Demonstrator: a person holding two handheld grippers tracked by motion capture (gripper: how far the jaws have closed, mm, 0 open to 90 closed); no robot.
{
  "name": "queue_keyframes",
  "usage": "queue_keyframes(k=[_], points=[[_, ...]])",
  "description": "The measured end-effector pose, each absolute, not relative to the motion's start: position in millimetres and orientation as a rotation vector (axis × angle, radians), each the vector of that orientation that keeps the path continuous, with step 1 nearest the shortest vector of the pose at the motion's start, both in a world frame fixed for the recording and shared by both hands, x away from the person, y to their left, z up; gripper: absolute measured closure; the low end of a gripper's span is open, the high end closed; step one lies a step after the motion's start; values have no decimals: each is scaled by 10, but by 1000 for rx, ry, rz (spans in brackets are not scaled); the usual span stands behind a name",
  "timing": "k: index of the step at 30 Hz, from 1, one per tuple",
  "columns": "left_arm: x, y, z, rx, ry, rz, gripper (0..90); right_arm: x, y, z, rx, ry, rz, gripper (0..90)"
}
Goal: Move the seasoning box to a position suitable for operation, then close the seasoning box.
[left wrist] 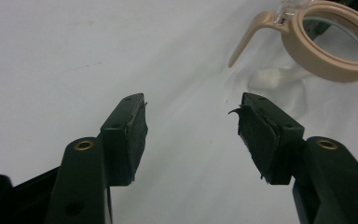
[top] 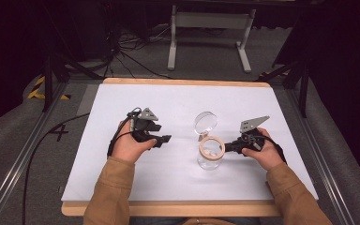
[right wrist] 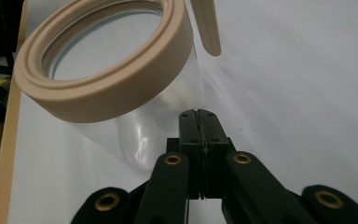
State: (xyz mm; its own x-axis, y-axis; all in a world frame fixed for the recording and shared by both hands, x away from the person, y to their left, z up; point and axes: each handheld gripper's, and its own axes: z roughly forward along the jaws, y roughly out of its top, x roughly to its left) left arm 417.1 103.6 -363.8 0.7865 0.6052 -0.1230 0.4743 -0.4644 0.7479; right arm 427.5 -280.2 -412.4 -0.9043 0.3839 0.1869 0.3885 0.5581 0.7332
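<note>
My right gripper [right wrist: 199, 116], jaws pressed together, is touching the glass jar [top: 210, 157]; my left gripper [left wrist: 191, 126], spread, is waiting nearby.

The table [top: 122, 183] is seen from above the person's side in the high view, looking forward and down. Each gripper view is taken low and close along its own jaws. The jar [top: 210, 153] [left wrist: 328, 44] [right wrist: 107, 70] is shared by all three, perhaps nearest in the right gripper view.
</note>
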Motion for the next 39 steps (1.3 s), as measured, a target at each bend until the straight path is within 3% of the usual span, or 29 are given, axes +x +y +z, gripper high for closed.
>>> queue_keyframes(k=[7, 14, 30, 39], points=[[4208, 995, -3631, 2147, 792, 219, 458, 4187, -2774, -4115, -666, -2787, -1278, 900], [4223, 985, -3610, 2140, 765, 197, 548, 4127, -2723, -4097, -631, -2788, -1263, 900], [4291, 741, -3602, 2061, 678, 170, 882, 4005, -2958, -3854, -829, -2761, -1384, 900], [4380, 463, -3623, 1999, 644, 148, 896, 3751, -2817, -3620, -830, -2726, -1516, 900]])
